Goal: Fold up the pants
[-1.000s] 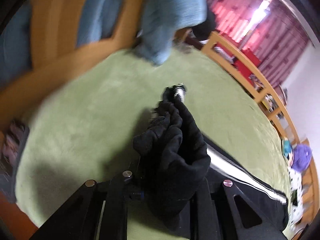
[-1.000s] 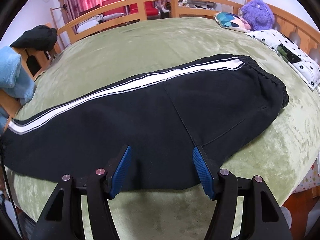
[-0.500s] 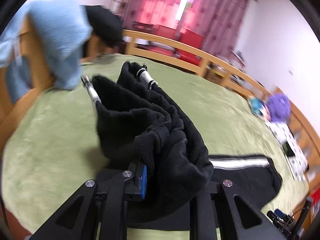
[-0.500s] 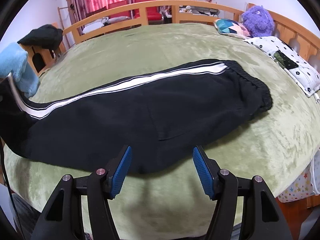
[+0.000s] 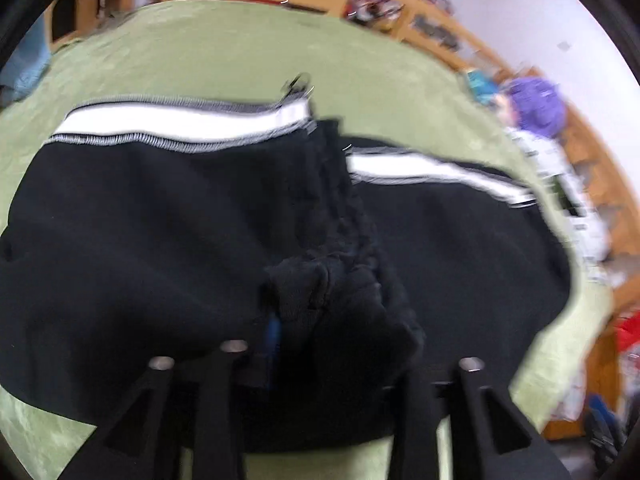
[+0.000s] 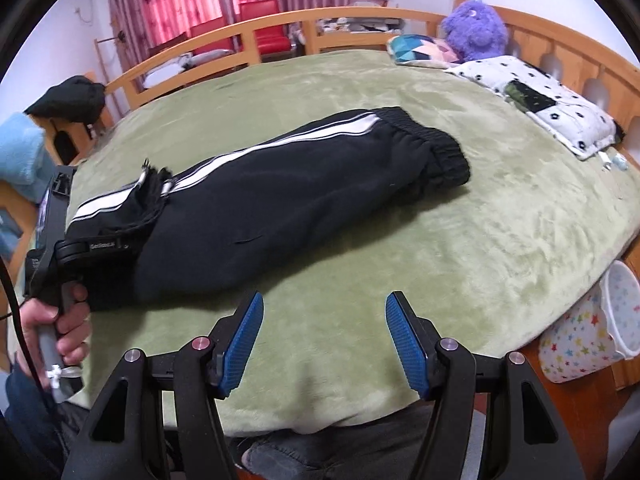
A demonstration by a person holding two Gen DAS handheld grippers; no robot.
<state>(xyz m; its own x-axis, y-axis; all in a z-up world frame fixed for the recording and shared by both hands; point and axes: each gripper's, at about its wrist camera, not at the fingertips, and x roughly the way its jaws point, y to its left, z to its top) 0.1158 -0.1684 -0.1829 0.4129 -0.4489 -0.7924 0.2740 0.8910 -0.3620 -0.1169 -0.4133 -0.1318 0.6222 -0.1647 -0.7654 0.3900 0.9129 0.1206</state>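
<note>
Black pants (image 6: pixel 304 192) with a white side stripe lie on the green bed, waistband (image 6: pixel 436 152) to the right. My left gripper (image 5: pixel 304 320) is shut on the bunched leg cuffs (image 5: pixel 316 288) and holds them over the upper pants, with the legs doubled over. From the right wrist view the left gripper (image 6: pixel 100 246) is at the left end of the pants. My right gripper (image 6: pixel 322 344) is open and empty, above the bed's near edge, apart from the pants.
A green blanket (image 6: pixel 500 240) covers the bed. A dotted pillow (image 6: pixel 540 108), a patterned cushion (image 6: pixel 420 50) and a purple plush toy (image 6: pixel 476 32) lie at the far right. A wooden rail (image 6: pixel 280 24) rings the bed. A starred bin (image 6: pixel 592 332) stands beside the bed.
My left gripper has carried the leg cuffs from the far left over toward the waistband, folding the legs over. My right gripper has drawn back from the pants to the bed edge.
</note>
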